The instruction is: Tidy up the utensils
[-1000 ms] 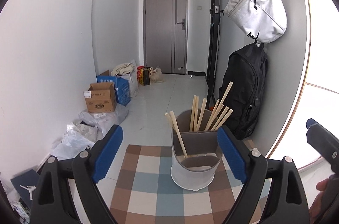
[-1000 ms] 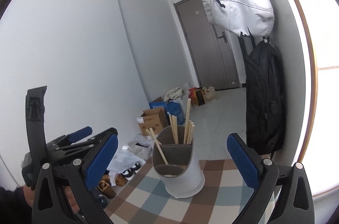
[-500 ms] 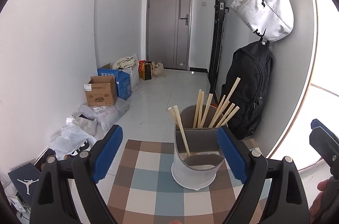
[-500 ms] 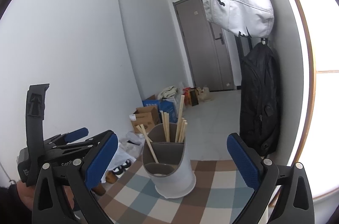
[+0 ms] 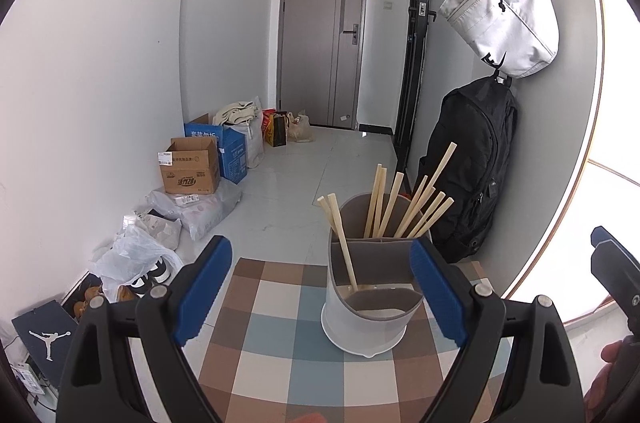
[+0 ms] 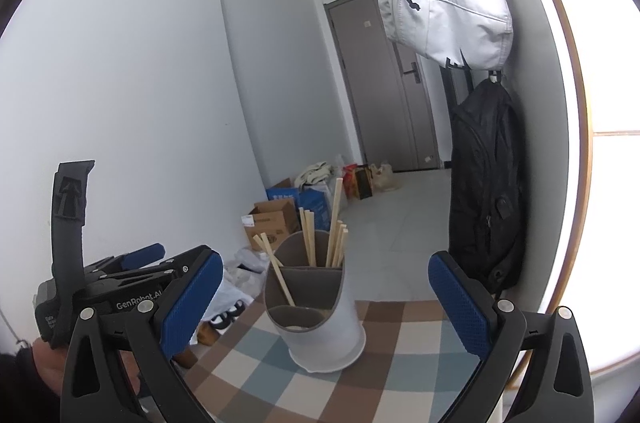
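The utensil holder point(image 5: 370, 297) with chopsticks point(image 5: 404, 207) stands upright near the counter's point(image 5: 276, 355) far edge. Left gripper point(image 5: 318, 293) and right gripper point(image 6: 326, 303) both have fingers spread, empty. The holder's front compartment contents are hard to make out; the counter's near edge is cut off.

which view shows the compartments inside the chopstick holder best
The left wrist view. It looks down into the chopstick holder, so the dividers show: two chopsticks lean in one section, a bundle stands in the back one, and the front one looks empty. The right wrist view sees it lower and more side-on, so the compartments are less open to view.
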The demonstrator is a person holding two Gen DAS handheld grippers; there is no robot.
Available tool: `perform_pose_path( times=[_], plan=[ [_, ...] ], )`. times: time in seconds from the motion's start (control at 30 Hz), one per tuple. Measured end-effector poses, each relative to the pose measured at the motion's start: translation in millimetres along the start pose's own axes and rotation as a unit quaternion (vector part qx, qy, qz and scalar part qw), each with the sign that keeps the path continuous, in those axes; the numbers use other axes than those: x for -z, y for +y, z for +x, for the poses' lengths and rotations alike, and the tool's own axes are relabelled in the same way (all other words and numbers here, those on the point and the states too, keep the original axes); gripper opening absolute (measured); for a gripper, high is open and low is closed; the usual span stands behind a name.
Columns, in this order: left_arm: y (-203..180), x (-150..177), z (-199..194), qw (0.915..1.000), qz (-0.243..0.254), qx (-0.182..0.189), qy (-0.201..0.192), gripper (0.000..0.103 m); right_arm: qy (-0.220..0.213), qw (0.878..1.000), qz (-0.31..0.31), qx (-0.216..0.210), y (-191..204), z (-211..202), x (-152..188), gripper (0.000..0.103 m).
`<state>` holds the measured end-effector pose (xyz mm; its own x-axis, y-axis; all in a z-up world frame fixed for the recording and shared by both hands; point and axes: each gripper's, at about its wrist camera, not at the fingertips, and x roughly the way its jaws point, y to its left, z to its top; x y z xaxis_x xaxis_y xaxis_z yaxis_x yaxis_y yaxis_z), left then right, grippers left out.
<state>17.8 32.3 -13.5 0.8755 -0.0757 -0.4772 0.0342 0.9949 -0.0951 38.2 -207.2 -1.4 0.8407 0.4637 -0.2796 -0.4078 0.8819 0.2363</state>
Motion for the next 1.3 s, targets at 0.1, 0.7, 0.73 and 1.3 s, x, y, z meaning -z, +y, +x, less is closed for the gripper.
perform_pose_path(
  times=[0.1, 0.7, 0.73, 1.3],
  plan=[
    [-0.4, 0.4, 0.7, 1.0, 0.0, 0.0, 0.001, 0.087, 0.001, 1.0, -0.002, 0.0, 0.5, 0.7, 0.7, 0.103],
    [-0.5, 0.3, 0.2, 1.0, 0.003, 0.0, -0.003, 0.087, 0.004, 1.0, -0.012, 0.002, 2.3, 1.6, 1.7, 0.103],
    [-0.4, 0.3, 0.2, 1.0, 0.003, 0.0, -0.003, 0.087, 0.003, 1.0, -0.013, 0.002, 2.6, 1.4, 1.6, 0.103],
    [-0.8, 1.3, 1.8, 1.0, 0.007, -0.006, 0.0, 0.087, 0.009, 1.0, -0.022, -0.001, 6.4, 3.2, 3.3, 0.103]
  ],
)
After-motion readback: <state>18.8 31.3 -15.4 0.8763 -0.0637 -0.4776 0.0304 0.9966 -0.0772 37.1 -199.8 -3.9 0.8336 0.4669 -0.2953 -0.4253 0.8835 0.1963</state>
